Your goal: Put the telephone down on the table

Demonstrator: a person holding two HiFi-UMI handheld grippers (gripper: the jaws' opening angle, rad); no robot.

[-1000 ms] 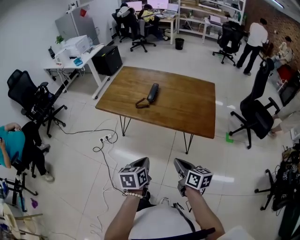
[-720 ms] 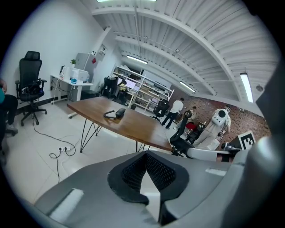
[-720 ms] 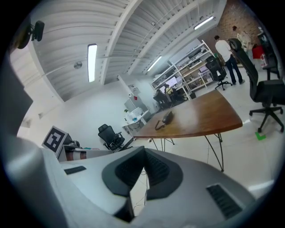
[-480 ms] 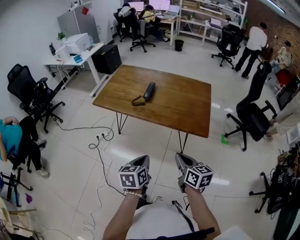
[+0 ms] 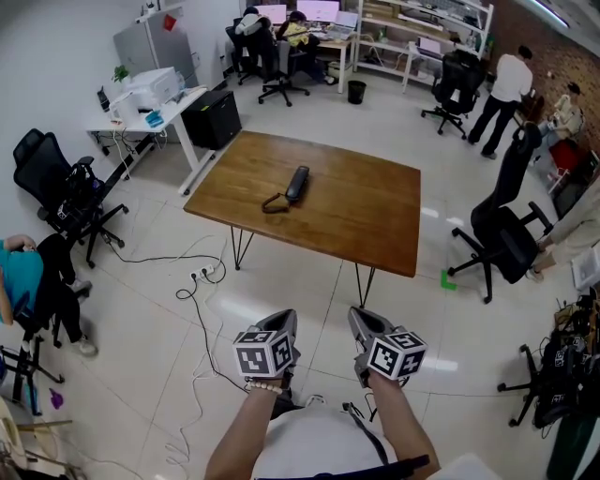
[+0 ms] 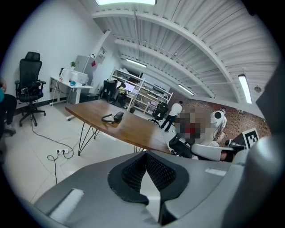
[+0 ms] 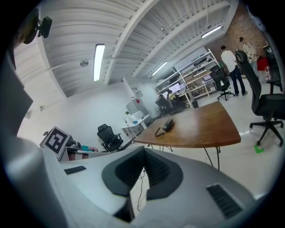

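Telephone [image 5: 298,182] lies flat on the brown table [image 5: 375,220], a little left of the middle, with its cord [image 5: 274,203] beside it. Down low, well away from the table, the left gripper [image 5: 282,325] has its jaws pressed together with nothing in them. The right gripper [image 5: 362,326] is closed and empty too.

We see a brown wooden hairpin-legged table [image 5: 356,216] on glossy white tiled floor [image 5: 141,319], white desk [image 5: 137,129] to its left, black swivel chair [image 5: 502,234] to its right, white shelving [image 5: 427,23] beyond it.
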